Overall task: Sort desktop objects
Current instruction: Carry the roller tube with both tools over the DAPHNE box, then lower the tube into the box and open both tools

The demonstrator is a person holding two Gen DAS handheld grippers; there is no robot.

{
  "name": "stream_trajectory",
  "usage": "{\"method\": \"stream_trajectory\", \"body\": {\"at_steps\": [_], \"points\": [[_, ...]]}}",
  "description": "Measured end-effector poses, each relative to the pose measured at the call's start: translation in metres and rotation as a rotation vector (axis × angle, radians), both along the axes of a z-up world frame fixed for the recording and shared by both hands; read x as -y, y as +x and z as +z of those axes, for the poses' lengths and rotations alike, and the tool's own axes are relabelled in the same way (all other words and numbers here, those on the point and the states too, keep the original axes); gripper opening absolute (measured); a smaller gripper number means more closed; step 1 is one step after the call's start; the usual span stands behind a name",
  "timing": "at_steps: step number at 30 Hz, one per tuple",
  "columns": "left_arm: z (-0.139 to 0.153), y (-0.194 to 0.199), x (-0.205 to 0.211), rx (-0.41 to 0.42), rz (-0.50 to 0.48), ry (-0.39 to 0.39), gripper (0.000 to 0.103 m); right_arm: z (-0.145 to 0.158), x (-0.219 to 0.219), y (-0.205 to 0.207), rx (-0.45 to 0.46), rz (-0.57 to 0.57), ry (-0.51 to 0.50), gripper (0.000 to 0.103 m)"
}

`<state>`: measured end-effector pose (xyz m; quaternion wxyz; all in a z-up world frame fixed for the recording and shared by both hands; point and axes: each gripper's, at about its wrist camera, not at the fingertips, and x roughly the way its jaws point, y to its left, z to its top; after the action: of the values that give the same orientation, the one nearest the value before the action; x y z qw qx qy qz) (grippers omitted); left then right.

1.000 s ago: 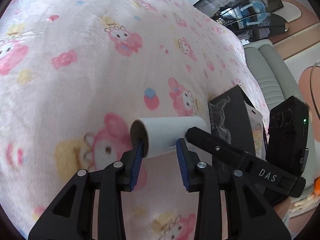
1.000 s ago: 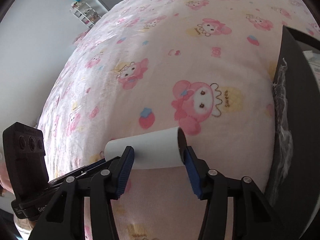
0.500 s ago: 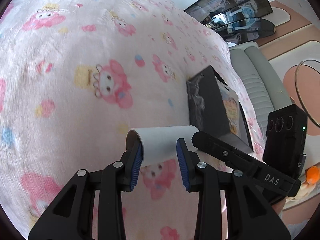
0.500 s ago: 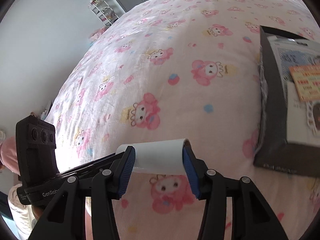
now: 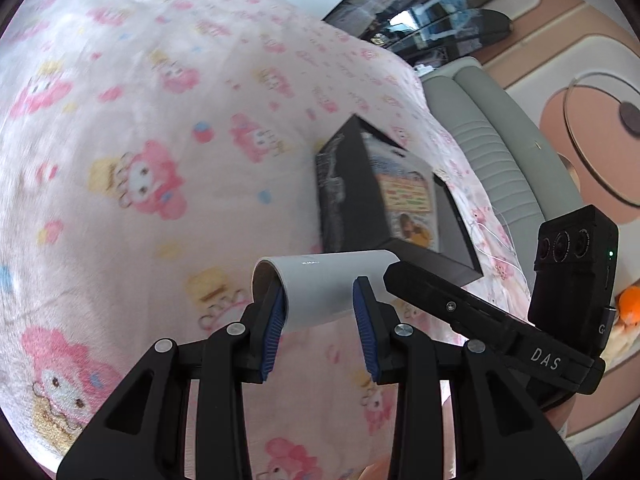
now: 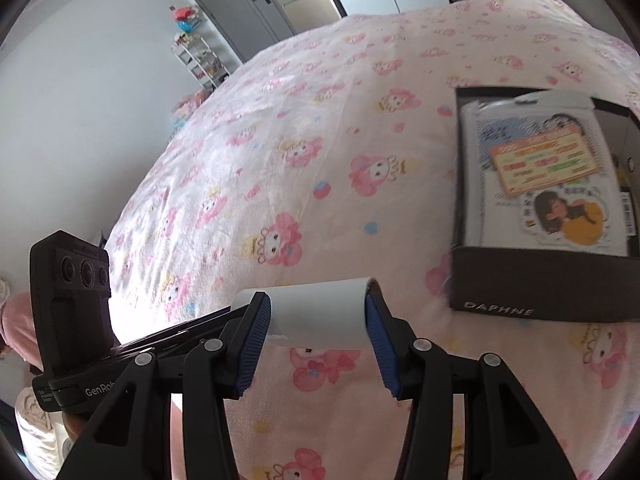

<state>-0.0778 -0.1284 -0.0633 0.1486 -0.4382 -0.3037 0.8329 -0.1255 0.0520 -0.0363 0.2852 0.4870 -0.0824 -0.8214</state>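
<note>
A white roll point(image 5: 324, 286) is held in the air above the pink cartoon-print blanket point(image 5: 140, 120). My left gripper point(image 5: 318, 304) is shut across the roll's body near its open end. My right gripper point(image 6: 318, 314) is shut on the same roll point(image 6: 318, 312), one pad on each end. A black open box point(image 6: 532, 280) marked DAPHNE lies on the blanket ahead to the right, with a printed packet point(image 6: 540, 172) inside; the box also shows in the left wrist view point(image 5: 352, 184). The right gripper's body crosses the left wrist view at lower right.
A grey padded sofa edge point(image 5: 492, 152) lies beyond the blanket's right side. Grey cabinets point(image 6: 256, 4) and a small shelf rack point(image 6: 200, 60) stand at the far end. An orange object point(image 5: 630, 304) sits at the right edge.
Both grippers have lifted the roll higher off the blanket and carried it toward the black box, whose inside and packet have come into view.
</note>
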Motion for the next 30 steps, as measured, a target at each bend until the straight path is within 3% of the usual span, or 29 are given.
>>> {"method": "stream_trajectory", "body": {"at_steps": [10, 20, 23, 26, 28, 30], "points": [[0.042, -0.051, -0.086, -0.088, -0.174, -0.016, 0.033, 0.047, -0.089, -0.002, -0.104, -0.180, -0.052, 0.045], [0.045, -0.128, -0.195, -0.109, -0.353, -0.037, 0.033, 0.045, -0.195, -0.036, -0.122, -0.373, -0.003, 0.045], [0.029, -0.159, -0.223, -0.068, -0.375, -0.038, 0.033, 0.035, -0.224, -0.057, -0.110, -0.422, 0.024, 0.046], [0.010, -0.183, -0.251, 0.050, -0.424, -0.084, 0.034, 0.017, -0.247, -0.077, -0.040, -0.483, 0.050, 0.046], [0.011, -0.183, -0.260, 0.046, -0.430, -0.123, 0.036, 0.016, -0.258, -0.076, -0.035, -0.518, 0.036, 0.046], [0.015, -0.179, -0.265, 0.018, -0.427, -0.164, 0.047, 0.018, -0.261, -0.070, -0.057, -0.526, 0.054, 0.046]]}}
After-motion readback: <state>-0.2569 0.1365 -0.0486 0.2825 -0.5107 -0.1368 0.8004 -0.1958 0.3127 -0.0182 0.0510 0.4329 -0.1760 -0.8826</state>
